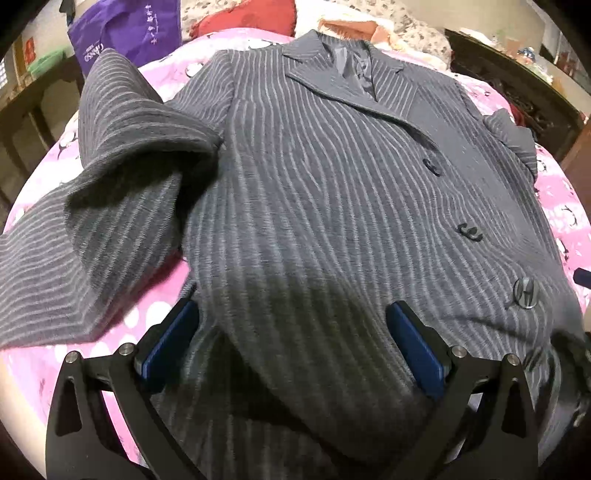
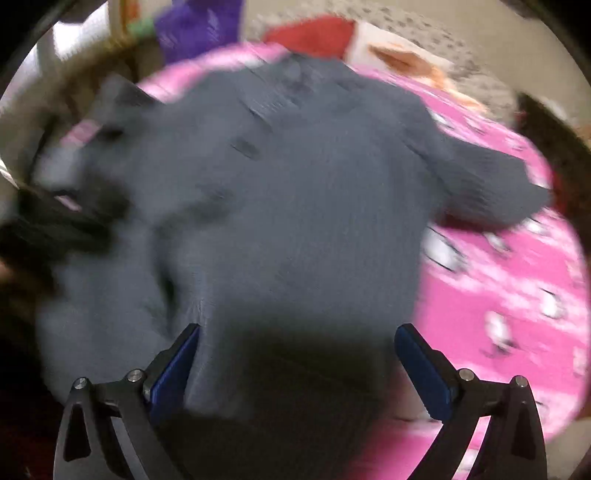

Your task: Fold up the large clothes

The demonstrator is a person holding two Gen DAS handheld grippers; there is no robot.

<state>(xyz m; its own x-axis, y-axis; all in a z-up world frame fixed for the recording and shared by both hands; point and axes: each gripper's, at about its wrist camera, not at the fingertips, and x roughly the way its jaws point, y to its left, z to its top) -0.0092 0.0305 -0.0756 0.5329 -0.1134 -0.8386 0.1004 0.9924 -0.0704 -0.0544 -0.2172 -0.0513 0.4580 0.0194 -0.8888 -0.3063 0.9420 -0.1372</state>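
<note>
A grey pinstriped jacket [image 1: 332, 177] lies front up on a pink patterned bedspread [image 1: 155, 314], collar at the far end, three dark buttons down its right side. Its left sleeve [image 1: 122, 155] is raised and folded over towards the body. My left gripper [image 1: 291, 314] is open and empty, hovering over the jacket's lower front, blue pads on either side. The right wrist view is motion blurred: the jacket [image 2: 288, 206] fills it, and my right gripper [image 2: 297, 336] is open and empty above the jacket's lower hem. The other sleeve [image 2: 491, 184] lies out to the right.
A purple bag [image 1: 122, 33] and a red cushion [image 1: 255, 14] sit beyond the bed's far end. Dark wooden furniture [image 1: 517, 85] stands at the right. Pink bedspread [image 2: 517, 280] shows to the right of the jacket.
</note>
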